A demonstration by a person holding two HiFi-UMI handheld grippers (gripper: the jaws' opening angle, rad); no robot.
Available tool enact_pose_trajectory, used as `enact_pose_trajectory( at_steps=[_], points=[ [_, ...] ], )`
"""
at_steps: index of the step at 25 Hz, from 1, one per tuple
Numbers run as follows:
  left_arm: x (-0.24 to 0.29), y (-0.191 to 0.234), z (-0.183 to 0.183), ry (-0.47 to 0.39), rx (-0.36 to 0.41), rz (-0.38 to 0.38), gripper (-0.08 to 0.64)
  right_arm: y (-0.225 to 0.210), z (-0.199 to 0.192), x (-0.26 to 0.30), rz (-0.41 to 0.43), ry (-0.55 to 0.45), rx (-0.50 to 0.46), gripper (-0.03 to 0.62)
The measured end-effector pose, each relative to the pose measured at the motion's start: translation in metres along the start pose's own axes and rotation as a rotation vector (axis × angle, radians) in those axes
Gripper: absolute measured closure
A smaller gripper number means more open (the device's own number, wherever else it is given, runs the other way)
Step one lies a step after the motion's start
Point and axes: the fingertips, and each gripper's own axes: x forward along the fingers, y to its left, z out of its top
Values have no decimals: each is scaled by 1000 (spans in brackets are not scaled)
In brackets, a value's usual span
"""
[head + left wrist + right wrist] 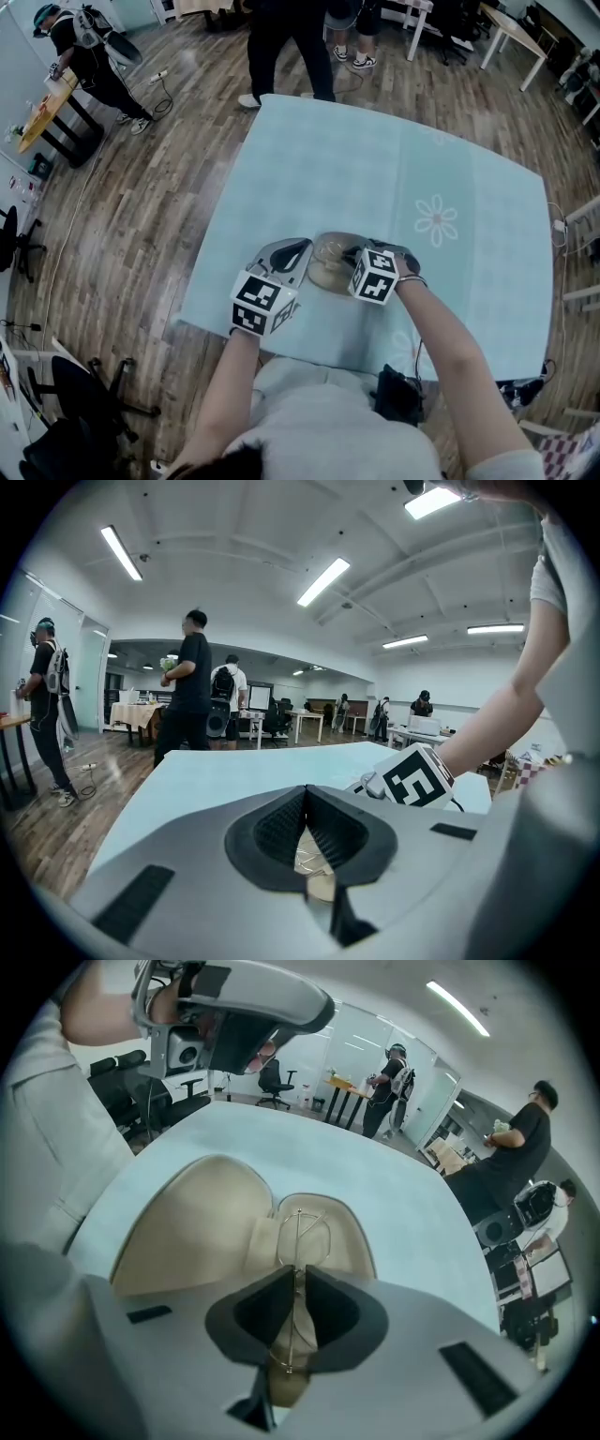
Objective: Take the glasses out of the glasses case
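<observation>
An open beige glasses case (202, 1218) lies on the light blue table (375, 159) near its front edge, lid spread flat. Thin gold-framed glasses (302, 1232) rest in its tray. My right gripper (298, 1274) is shut on the glasses, the wire frame running between its pads. In the head view the case (328, 264) sits between the left gripper (302, 251) and the right gripper (361, 255). The left gripper (307, 794) is shut with its pads touching and hovers just over the case's left side (319, 885). It holds nothing that I can see.
A flower print (436, 218) marks the cloth to the right of the case. Two people (291, 37) stand at the table's far edge and another (84, 56) by a desk at far left. Office chairs (84, 412) stand near the front left.
</observation>
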Motion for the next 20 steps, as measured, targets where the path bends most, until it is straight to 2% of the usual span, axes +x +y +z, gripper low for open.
enact_pose_trajectory(
  at_steps=[13,20],
  points=[
    [5,-8,7,-18,32,-48,551,0,4,-5,-47,2,3,563],
    [8,-7,15,-35,54,-61,551,-8,12,-17,-62,-47,95,563]
  ],
)
